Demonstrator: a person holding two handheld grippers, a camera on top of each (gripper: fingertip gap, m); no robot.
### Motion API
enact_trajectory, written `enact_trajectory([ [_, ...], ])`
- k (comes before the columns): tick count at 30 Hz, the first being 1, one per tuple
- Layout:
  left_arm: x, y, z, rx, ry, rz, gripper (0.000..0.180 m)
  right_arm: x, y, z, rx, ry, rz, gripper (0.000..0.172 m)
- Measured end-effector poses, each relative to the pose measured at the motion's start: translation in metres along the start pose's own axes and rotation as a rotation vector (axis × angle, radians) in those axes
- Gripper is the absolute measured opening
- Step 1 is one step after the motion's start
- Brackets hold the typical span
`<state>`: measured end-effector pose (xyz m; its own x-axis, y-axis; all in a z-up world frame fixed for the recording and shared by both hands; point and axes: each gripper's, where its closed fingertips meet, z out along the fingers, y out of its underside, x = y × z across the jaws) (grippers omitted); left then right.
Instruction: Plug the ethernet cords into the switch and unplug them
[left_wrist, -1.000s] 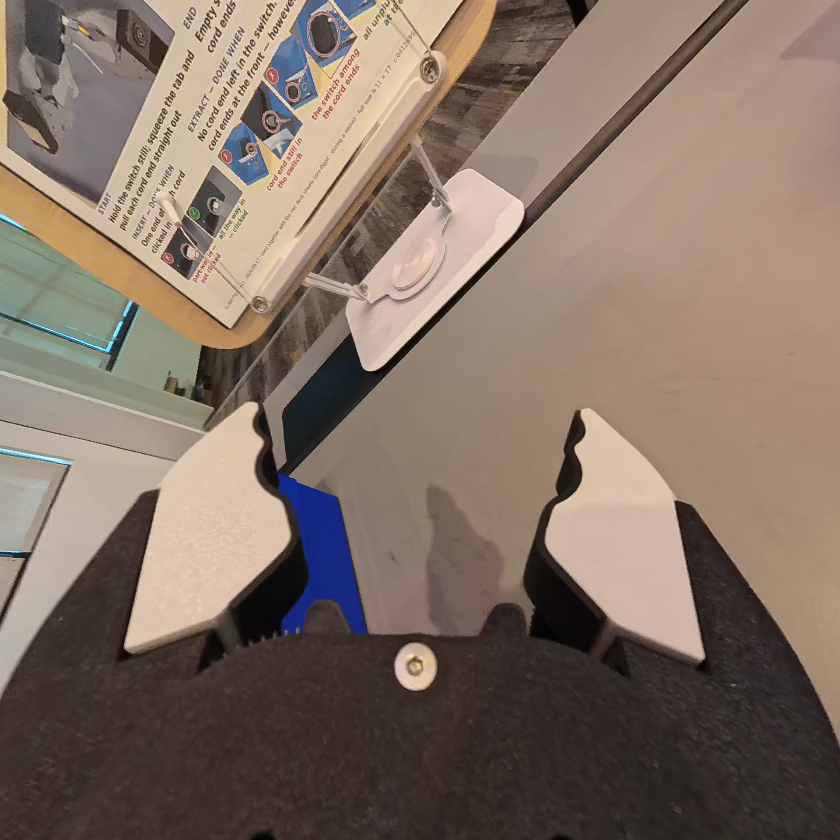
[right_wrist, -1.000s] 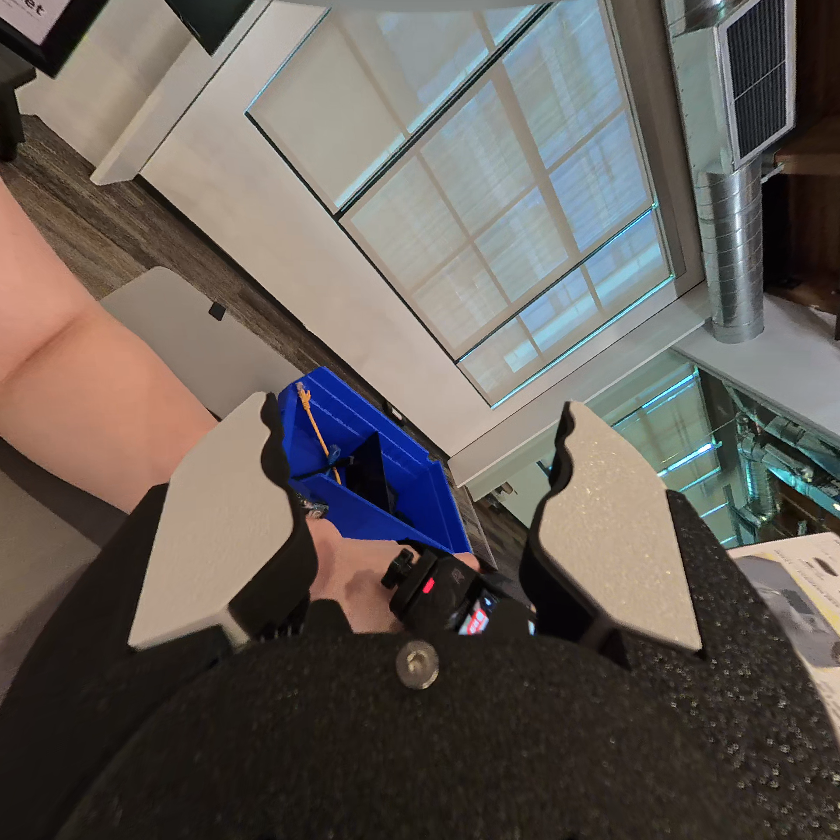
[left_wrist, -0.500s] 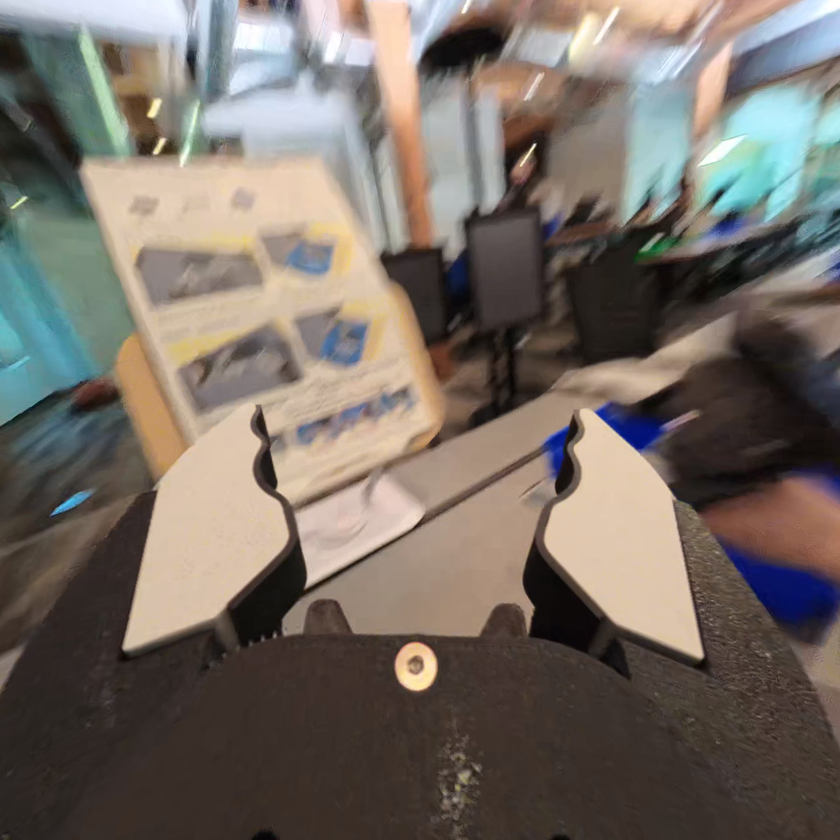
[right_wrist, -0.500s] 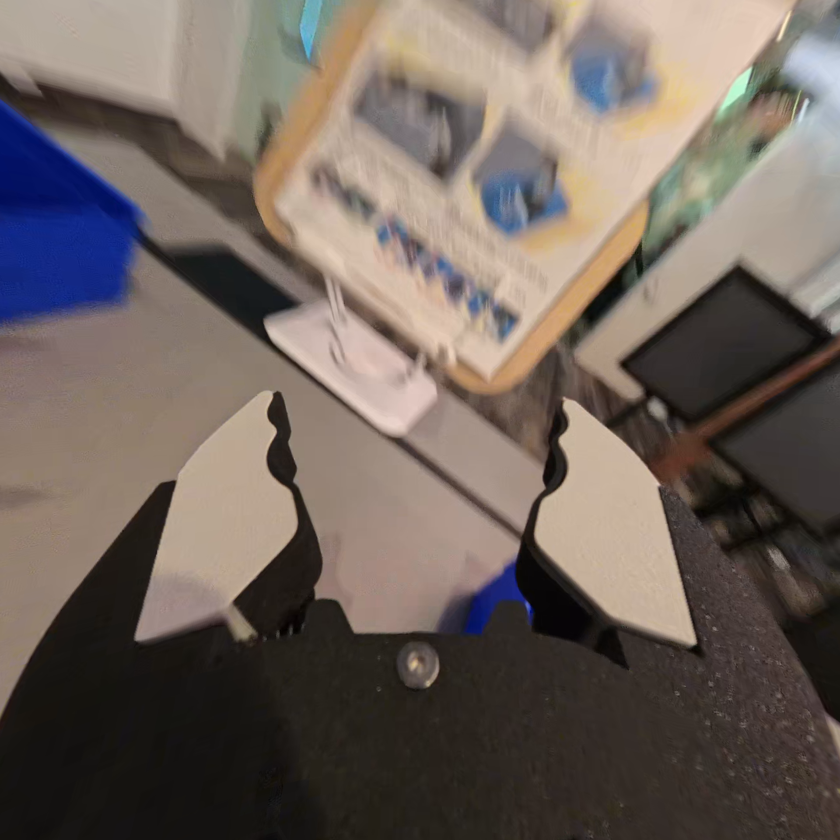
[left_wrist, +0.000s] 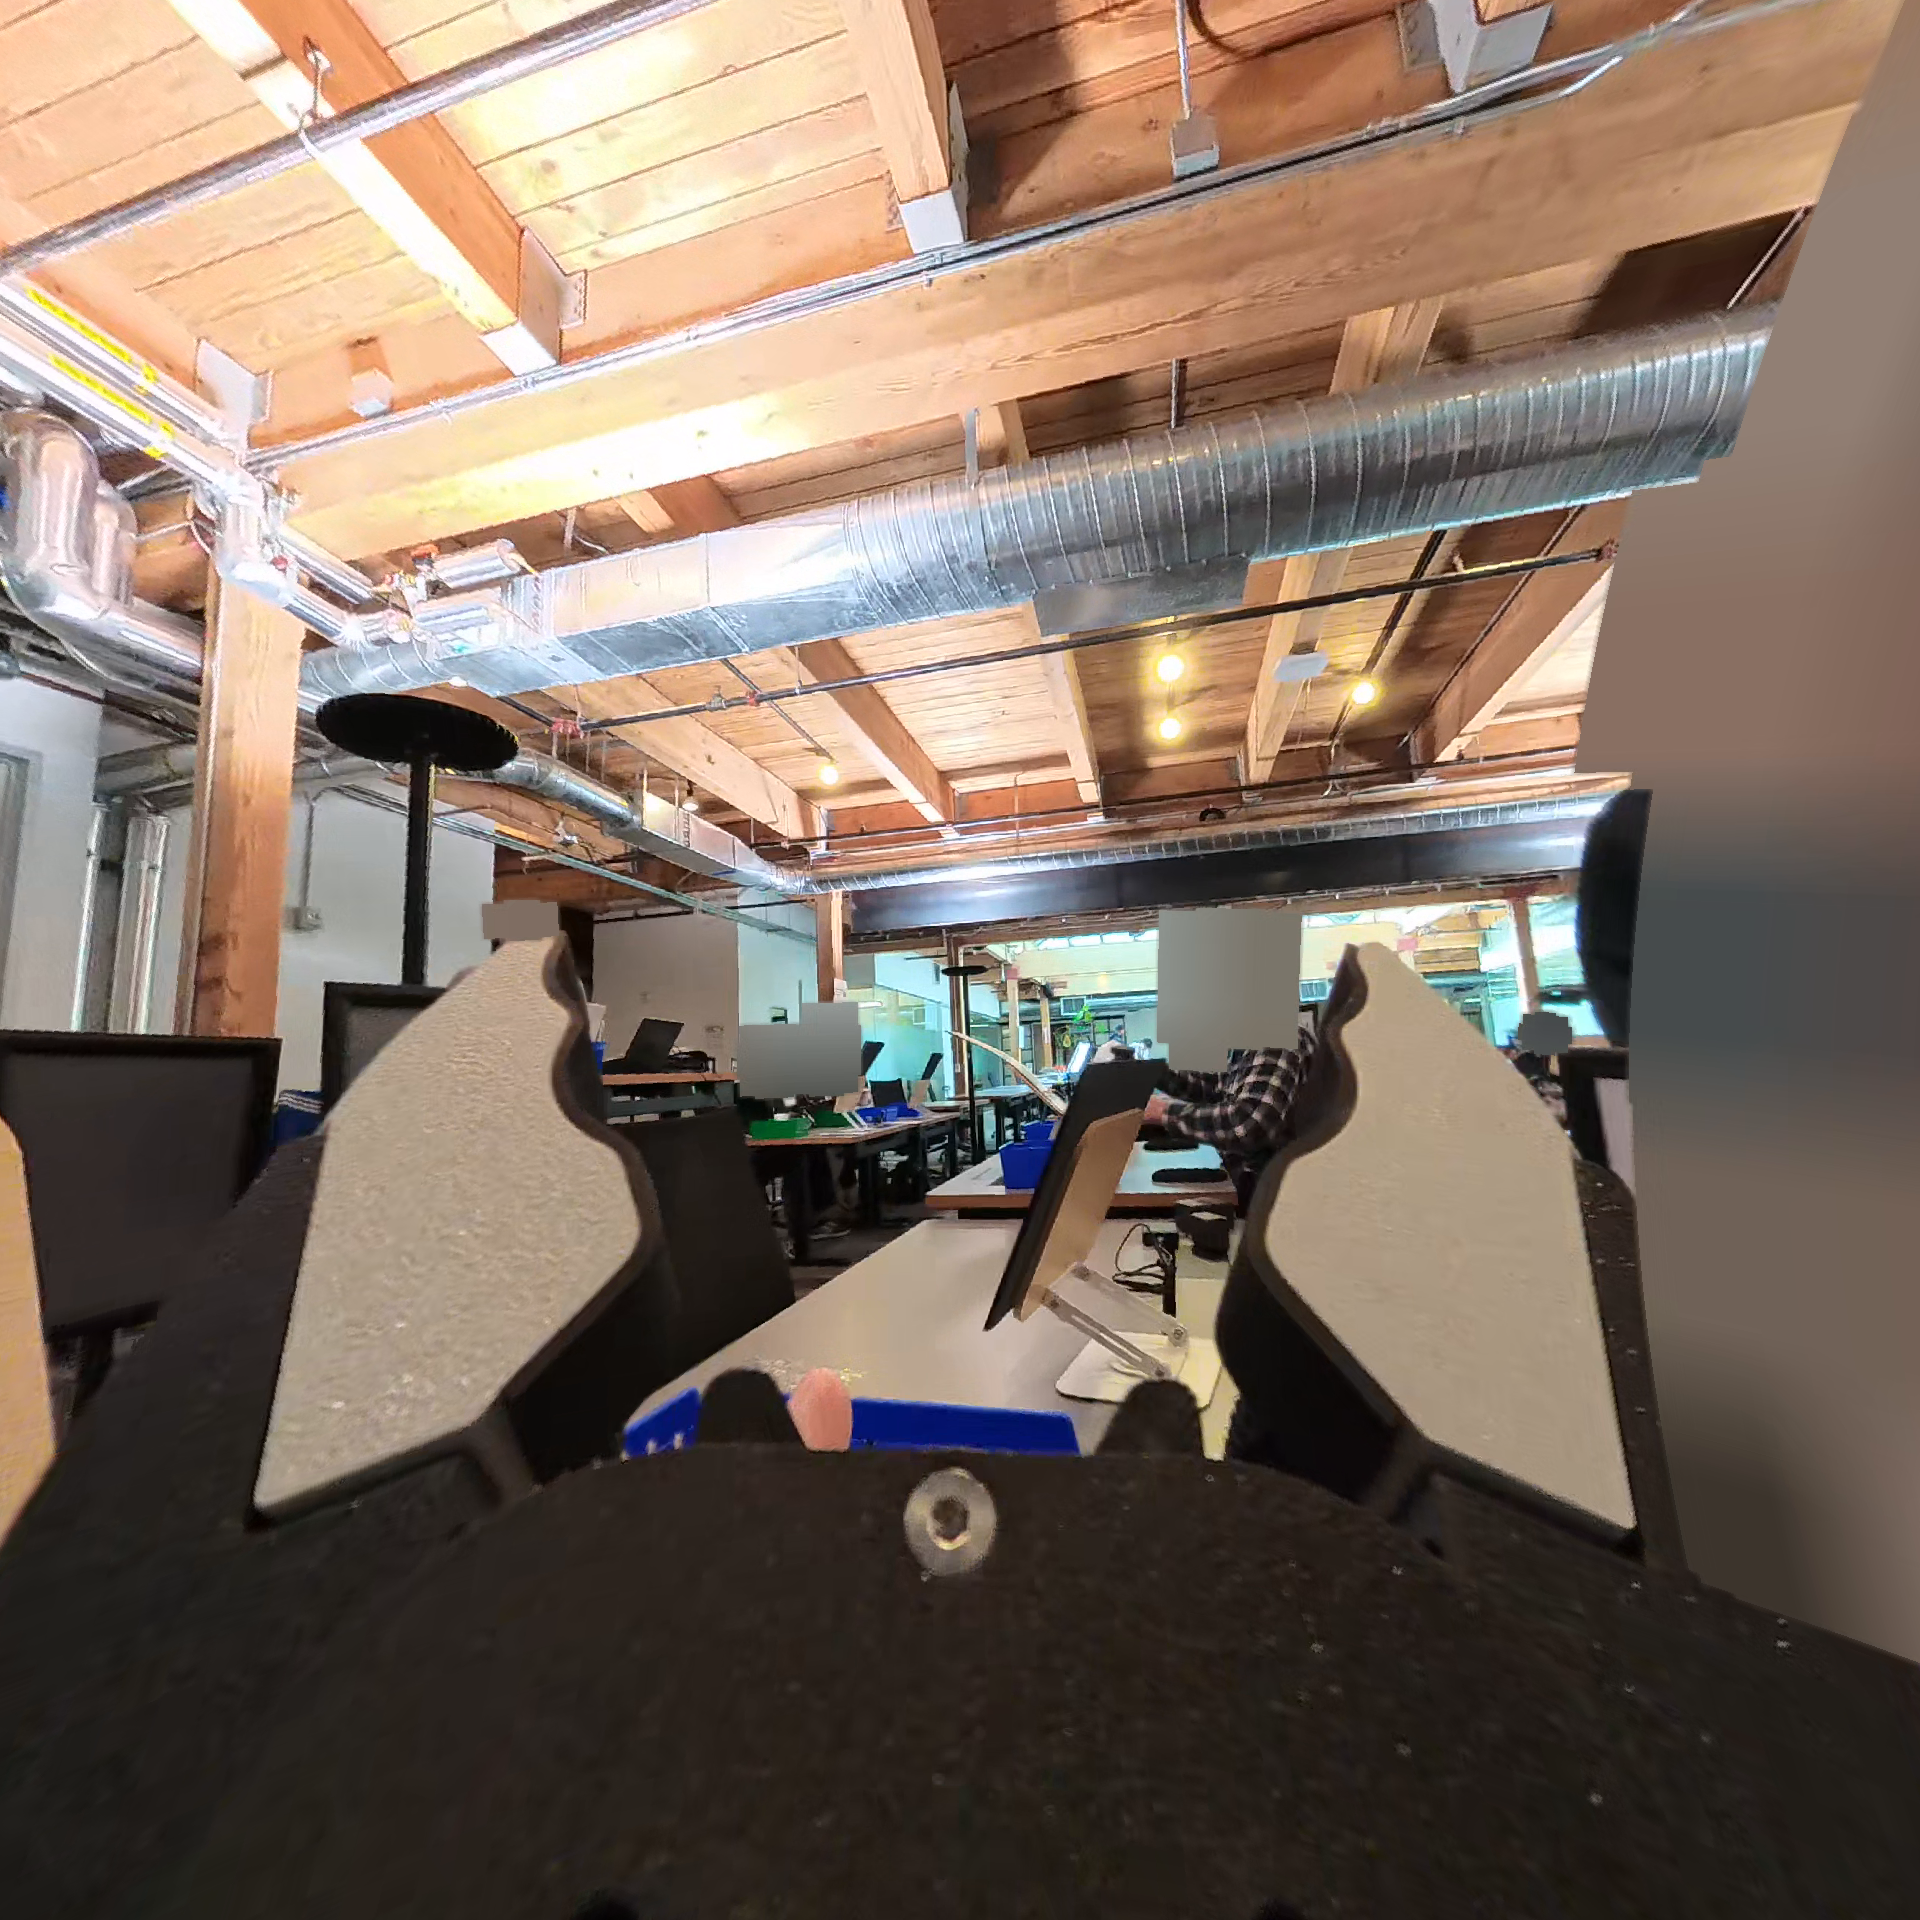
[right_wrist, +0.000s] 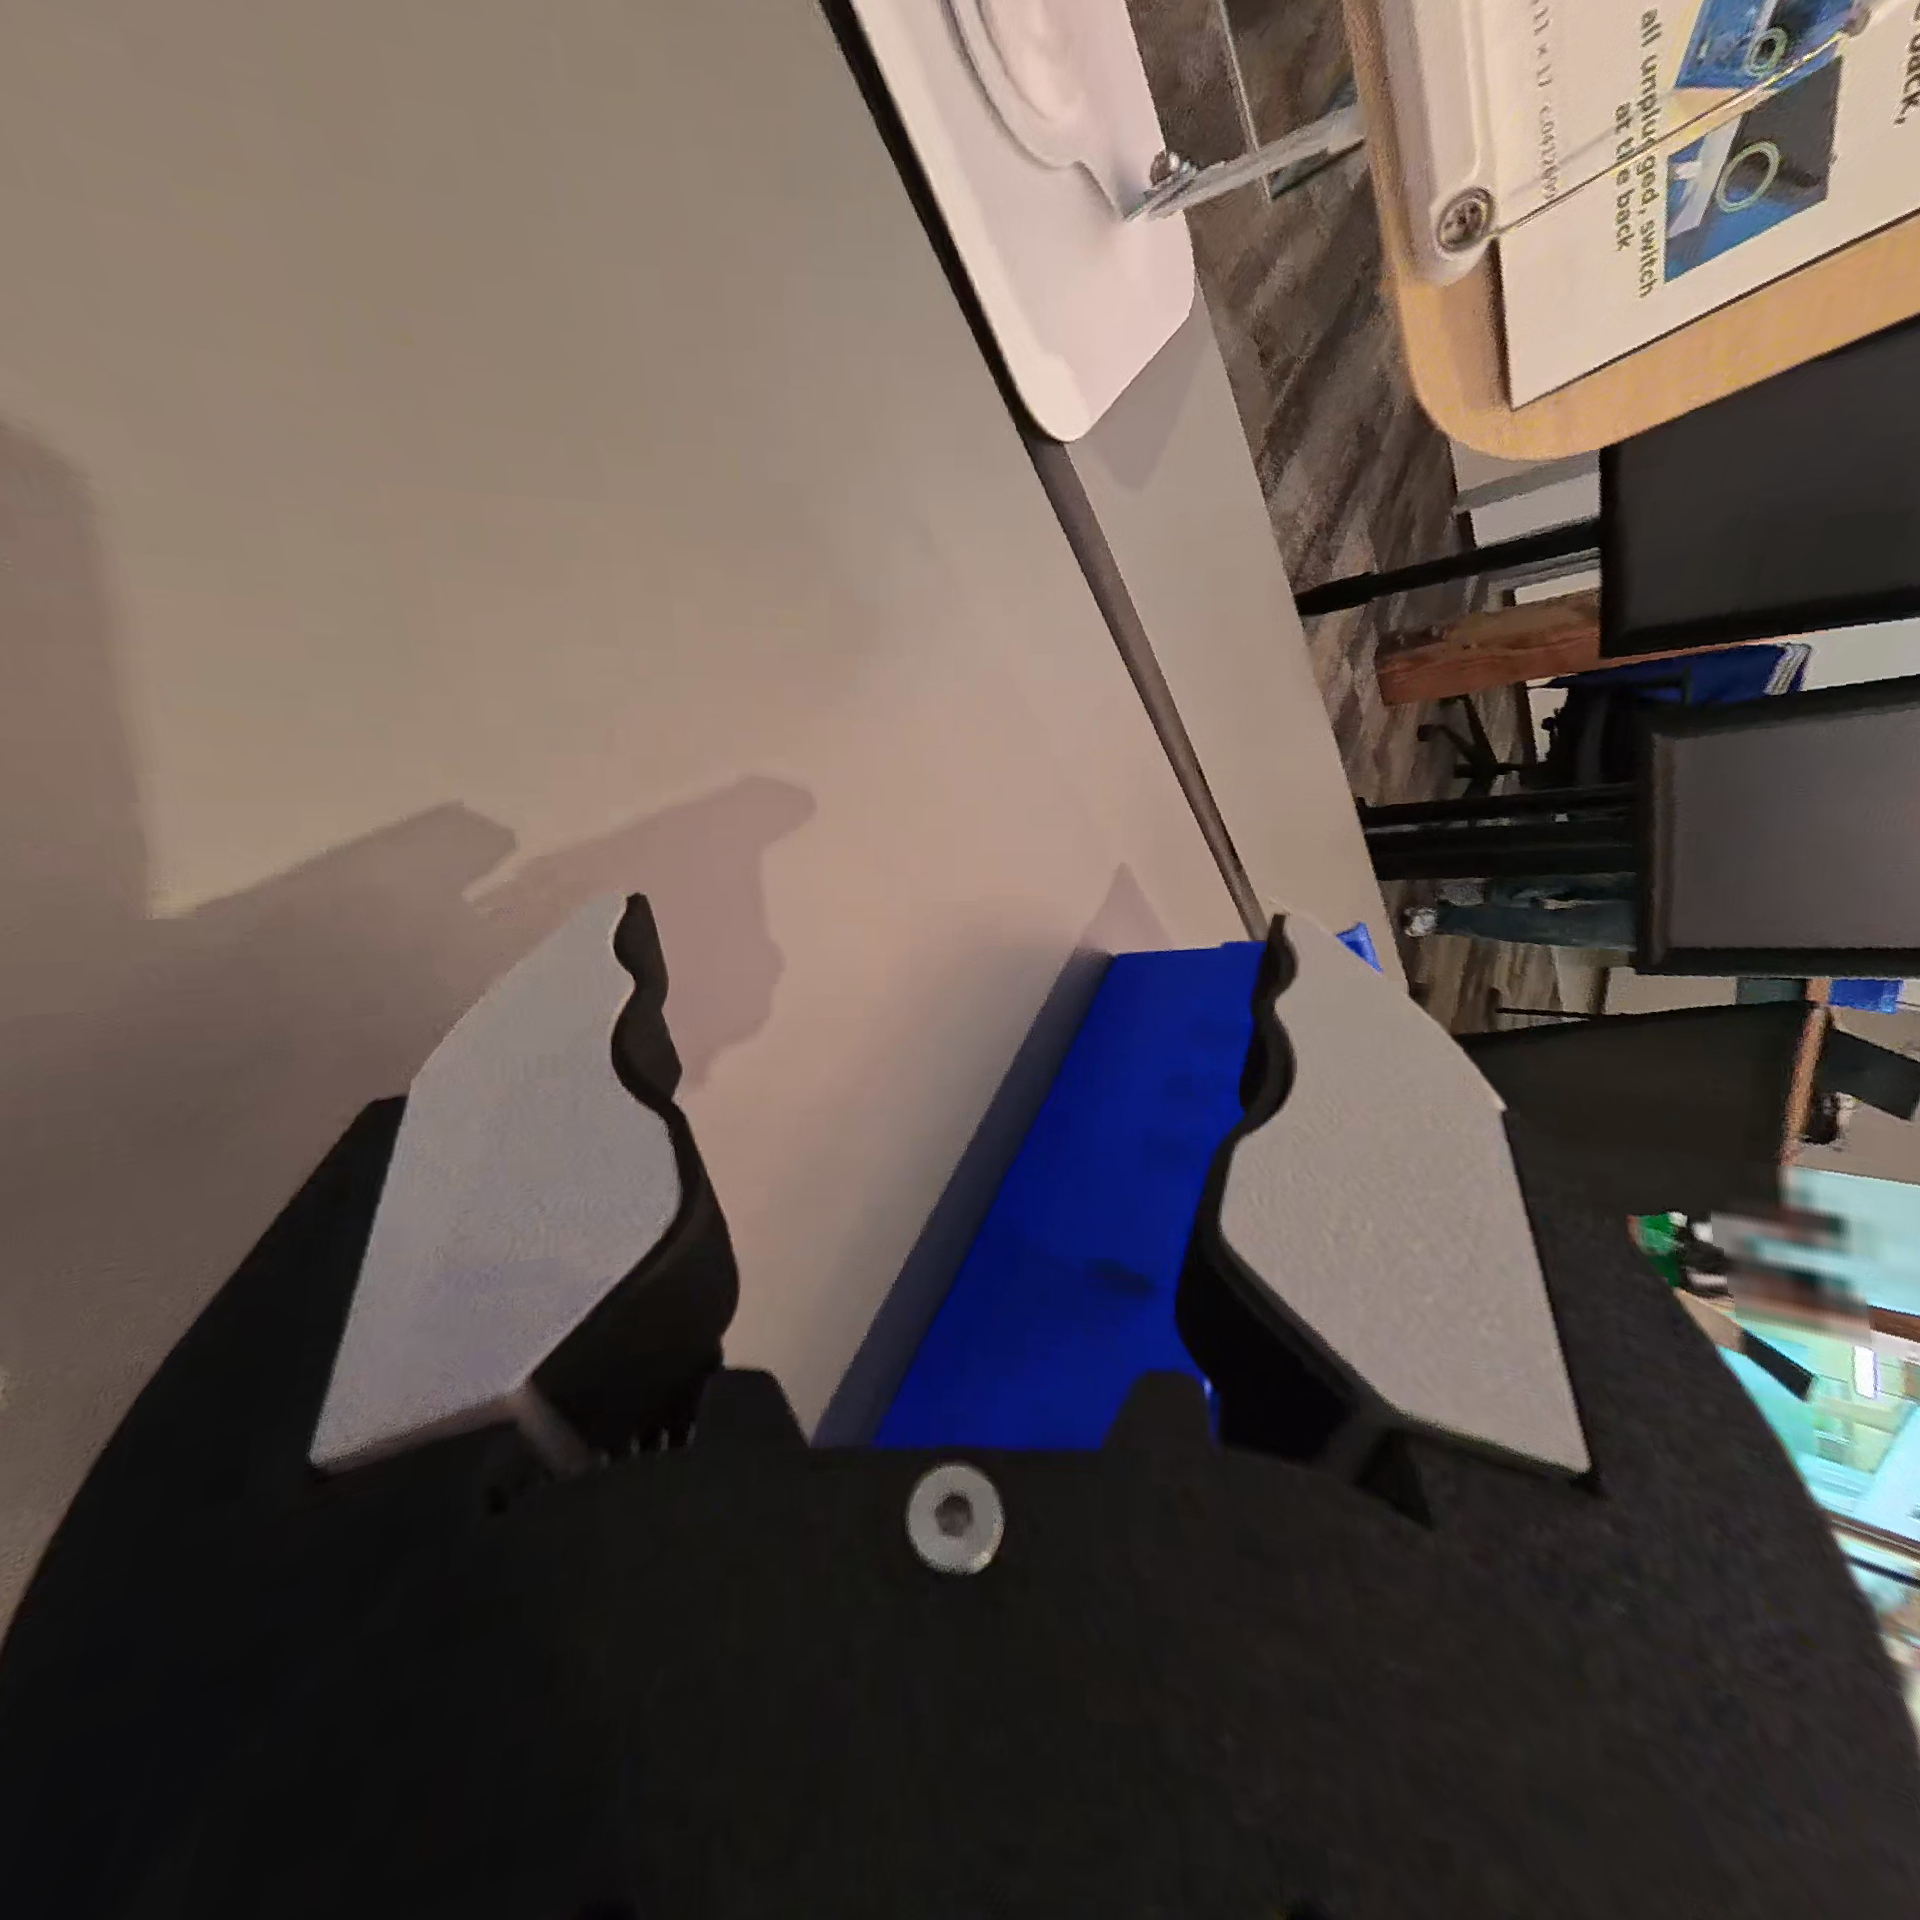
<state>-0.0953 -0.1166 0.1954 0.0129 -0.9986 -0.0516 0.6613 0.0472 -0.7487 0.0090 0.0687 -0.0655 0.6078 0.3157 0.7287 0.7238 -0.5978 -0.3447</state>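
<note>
No switch or ethernet cord shows in either view. My left gripper (left_wrist: 951, 956) is open and empty, raised and aimed across the room toward the ceiling. A blue bin's rim (left_wrist: 935, 1423) peeks above its body, with a fingertip (left_wrist: 821, 1403) in front of it. My right gripper (right_wrist: 956, 925) is open and empty, rolled sideways over the grey table (right_wrist: 520, 520). The blue bin's wall (right_wrist: 1091, 1195) lies between its fingers (right_wrist: 1382, 1195), behind them and untouched.
An instruction board on a wooden backing (right_wrist: 1662, 208) stands on a white base (right_wrist: 1039, 208) at the table's far edge. In the left wrist view, another board on a stand (left_wrist: 1081, 1205) sits on a farther table, with monitors, chairs and a seated person (left_wrist: 1226, 1112) beyond. My right fingertips sit around 30 cm from my left ones. My left tips are about 55 cm from the white base (right_wrist: 1039, 208), my right tips only 30 cm.
Both grippers have swung sharply. The left went from facing the table and board to pointing up across the room. The right turned from the window down to the table. Both stayed open and empty.
</note>
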Motion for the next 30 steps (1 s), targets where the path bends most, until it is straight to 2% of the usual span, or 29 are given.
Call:
enact_trajectory([
  [8,-0.002,0.012,-0.004,-0.001,0.001,0.097,0.127,0.013,0.006,-0.008,-0.069,0.123,-0.063,0.104],
  [16,-0.005,0.024,-0.005,-0.022,0.007,0.092,0.127,0.011,0.004,-0.014,-0.073,0.129,-0.081,0.102],
  [30,-0.005,0.031,-0.005,-0.042,-0.003,0.2,0.125,0.002,-0.003,-0.02,-0.04,0.088,-0.087,0.1],
])
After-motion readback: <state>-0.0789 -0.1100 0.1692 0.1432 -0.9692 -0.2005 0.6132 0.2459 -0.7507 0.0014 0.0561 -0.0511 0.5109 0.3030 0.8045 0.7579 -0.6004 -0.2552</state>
